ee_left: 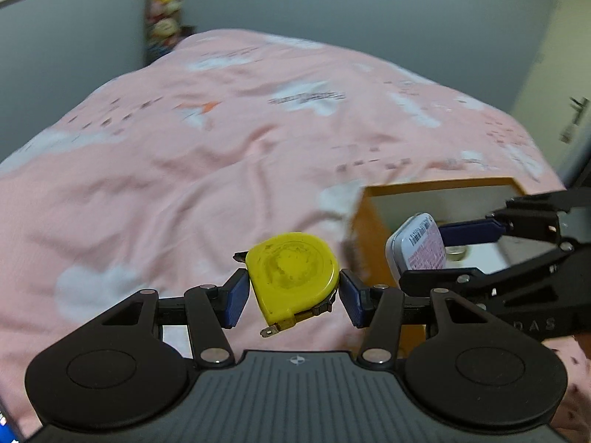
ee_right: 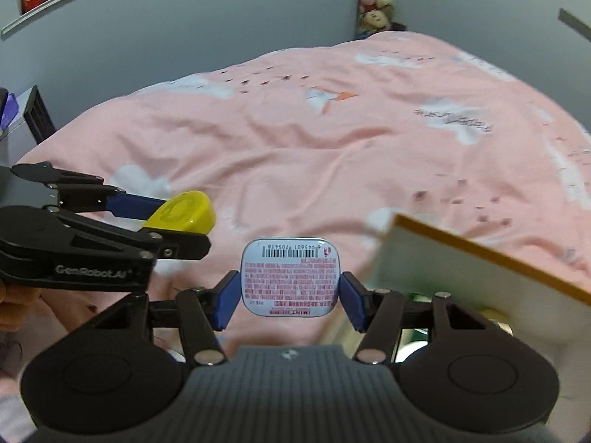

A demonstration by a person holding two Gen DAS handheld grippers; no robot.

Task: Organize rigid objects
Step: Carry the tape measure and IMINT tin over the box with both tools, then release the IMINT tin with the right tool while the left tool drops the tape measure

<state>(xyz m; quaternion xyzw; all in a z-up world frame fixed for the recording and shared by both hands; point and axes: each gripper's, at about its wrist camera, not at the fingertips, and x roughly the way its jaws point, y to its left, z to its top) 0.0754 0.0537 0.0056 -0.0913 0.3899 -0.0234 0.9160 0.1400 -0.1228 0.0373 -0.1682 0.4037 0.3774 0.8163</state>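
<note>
**Yellow tape measure and mint tin both in the air beside the box**

The yellow plastic tape measure (ee_left: 292, 277), rounded and scuffed, sits clamped between the blue pads of the left gripper (ee_left: 291, 295), its metal tape hook hanging below the fingers toward the gripper body. The right gripper (ee_right: 290, 291) is clamped on a white rounded-rectangle metal tin (ee_right: 290, 277) with a red-printed label and barcode, held by its two side edges. Just to the right of the right gripper, and ahead and right of the left one, stands an open box with orange-brown walls (ee_left: 360, 229); something small lies inside it, too blurred to name. Below both spreads a rumpled pink patterned bedcover (ee_left: 221, 147).

The two grippers are near each other, the right one's lower finger just above the left one's right linkage, so crowding toward the box together could knock them. The tin's smooth, narrow edges could slip between the pads. The loose hook might catch on the box rim. The soft cover could let the box tip if nudged.
</note>
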